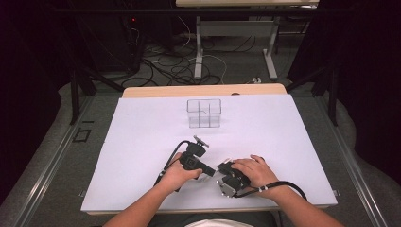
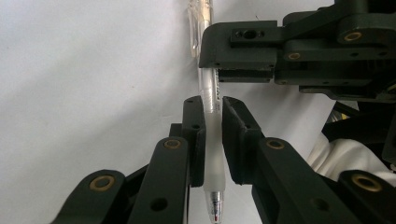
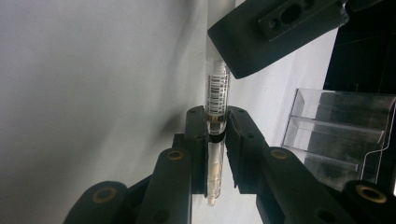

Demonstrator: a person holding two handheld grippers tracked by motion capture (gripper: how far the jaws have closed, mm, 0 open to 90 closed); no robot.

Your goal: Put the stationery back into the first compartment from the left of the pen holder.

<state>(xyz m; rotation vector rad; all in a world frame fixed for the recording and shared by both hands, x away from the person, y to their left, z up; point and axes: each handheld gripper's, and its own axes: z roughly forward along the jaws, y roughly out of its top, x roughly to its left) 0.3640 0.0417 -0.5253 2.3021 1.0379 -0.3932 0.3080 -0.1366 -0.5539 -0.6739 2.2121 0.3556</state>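
1 clear pen (image 2: 209, 123) pinched between both grippers' jaws.

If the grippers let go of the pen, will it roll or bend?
The pen looks round and smooth, so it would probably roll on the flat white sheet. Its straight clear barrel, clamped at two places, seems stiff and light.

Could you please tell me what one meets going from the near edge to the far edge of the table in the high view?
Right hand-held gripper → left hand-held gripper → clear compartment organizer → bare wooden table edge.
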